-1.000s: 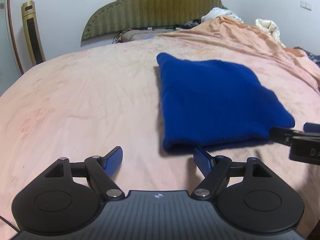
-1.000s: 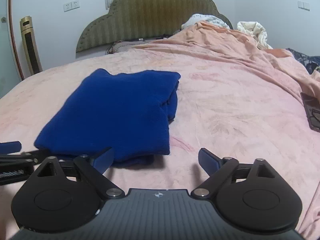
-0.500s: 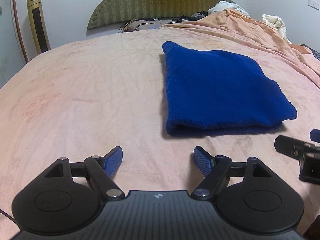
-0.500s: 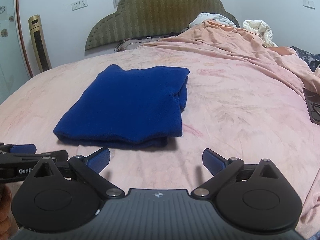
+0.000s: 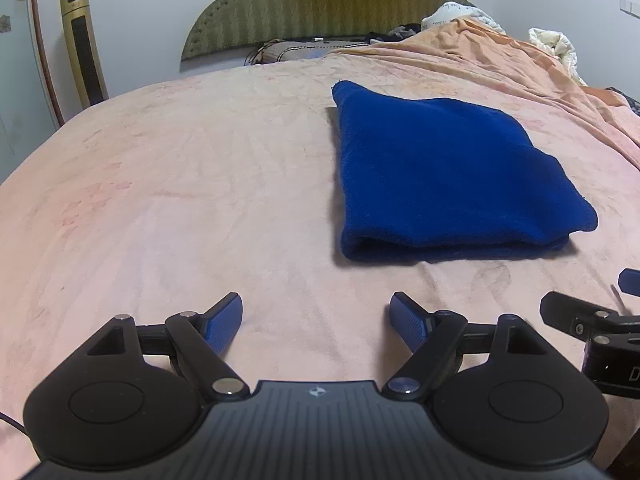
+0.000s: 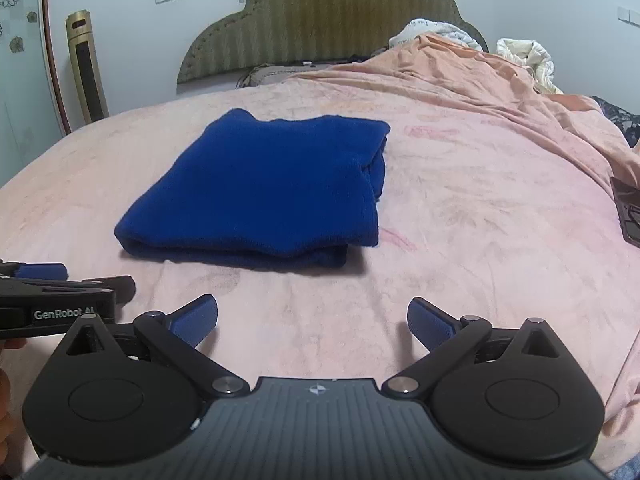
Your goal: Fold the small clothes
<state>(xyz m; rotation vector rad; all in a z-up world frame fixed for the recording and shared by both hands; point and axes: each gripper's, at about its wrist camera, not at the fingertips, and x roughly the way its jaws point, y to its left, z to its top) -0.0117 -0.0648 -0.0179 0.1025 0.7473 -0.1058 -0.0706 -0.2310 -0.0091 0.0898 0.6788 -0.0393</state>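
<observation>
A dark blue knitted garment (image 5: 440, 176) lies folded into a flat rectangle on the pink bed sheet (image 5: 160, 200). In the right wrist view the garment (image 6: 272, 184) shows its folded layers along the near and right edges. My left gripper (image 5: 316, 300) hovers over bare sheet short of the garment's near left corner, jaws opening with nothing between them. My right gripper (image 6: 313, 302) hangs short of the near right corner, jaws opening wide and empty. Each gripper's fingers (image 5: 568, 314) (image 6: 44, 271) show at the edge of the other's view.
A green padded headboard (image 6: 320, 28) stands at the far end. An orange quilt (image 6: 480, 80) is heaped at the back right with white bedding (image 6: 528, 60). A gold tower appliance (image 5: 82, 44) stands by the left wall. A dark flat object (image 6: 628, 216) lies at the bed's right edge.
Both grippers have drawn back from the garment's near edge, leaving a strip of bare sheet in front of them. The right jaws have spread wider. The garment has not moved.
</observation>
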